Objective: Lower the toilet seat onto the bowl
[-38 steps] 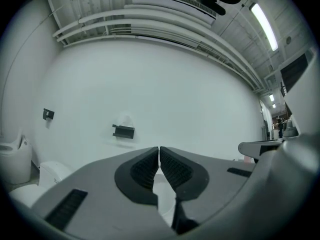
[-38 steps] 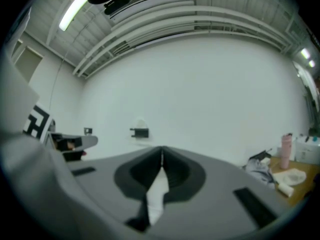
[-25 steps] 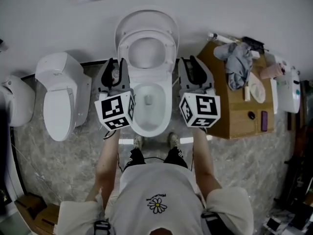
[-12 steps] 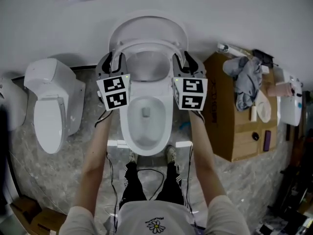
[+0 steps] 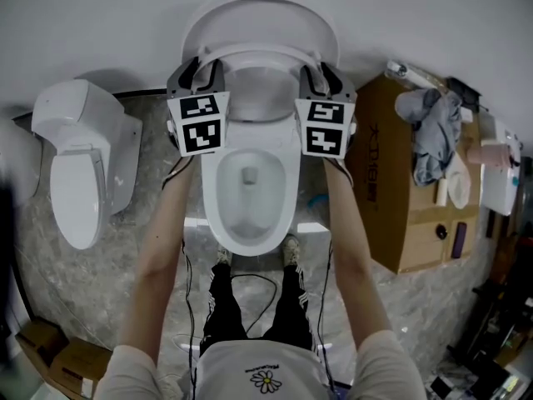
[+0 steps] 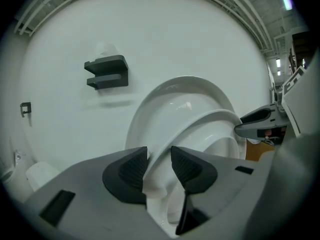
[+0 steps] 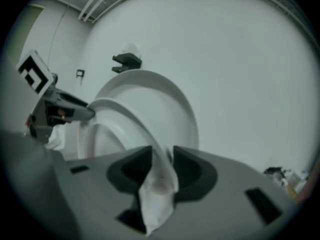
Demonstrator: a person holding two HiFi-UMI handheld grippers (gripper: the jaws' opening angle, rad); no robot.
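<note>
Head view: pinching tilted toilet seat (image 5: 258, 54) with left gripper (image 5: 202, 67) and right gripper (image 5: 323, 69). Just opened wider at both, rim pressed between.

White toilet seat (image 5: 258, 54) half-tilted above bowl (image 5: 250, 242)

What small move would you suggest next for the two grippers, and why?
Probably ease both down together: the toilet seat is tilted above the bowl, held by the left gripper and right gripper, whose jaws have just been opening.
</note>
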